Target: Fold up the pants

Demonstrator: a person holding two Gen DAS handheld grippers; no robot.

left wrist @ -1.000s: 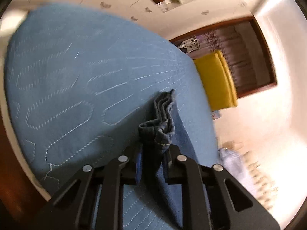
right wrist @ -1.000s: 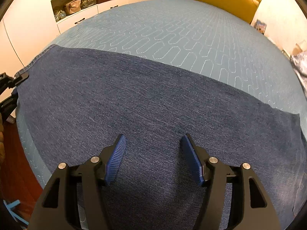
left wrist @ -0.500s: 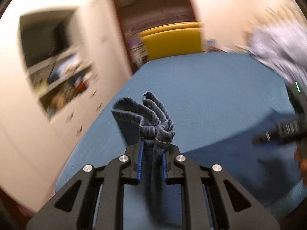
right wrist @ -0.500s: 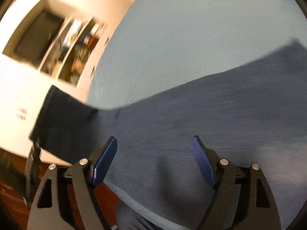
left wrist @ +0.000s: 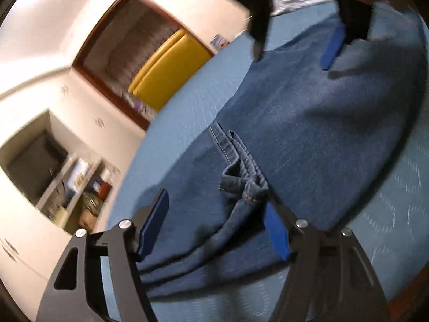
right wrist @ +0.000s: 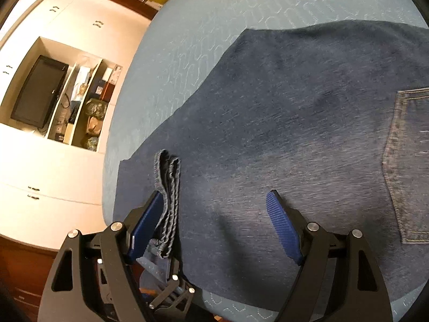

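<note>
Left gripper (left wrist: 214, 220) jaws just spread, pants (left wrist: 308, 139) hem released, right gripper (right wrist: 214, 214) jaws spread

White cabinets (right wrist: 67, 166), yellow headboard (left wrist: 166, 72).

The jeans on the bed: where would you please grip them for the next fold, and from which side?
Probably the bunched hem lying on the jeans, taken from its open end. It stands proud in ridges, while the cloth around lies flat. The left gripper has just opened around it, pads apart.
</note>
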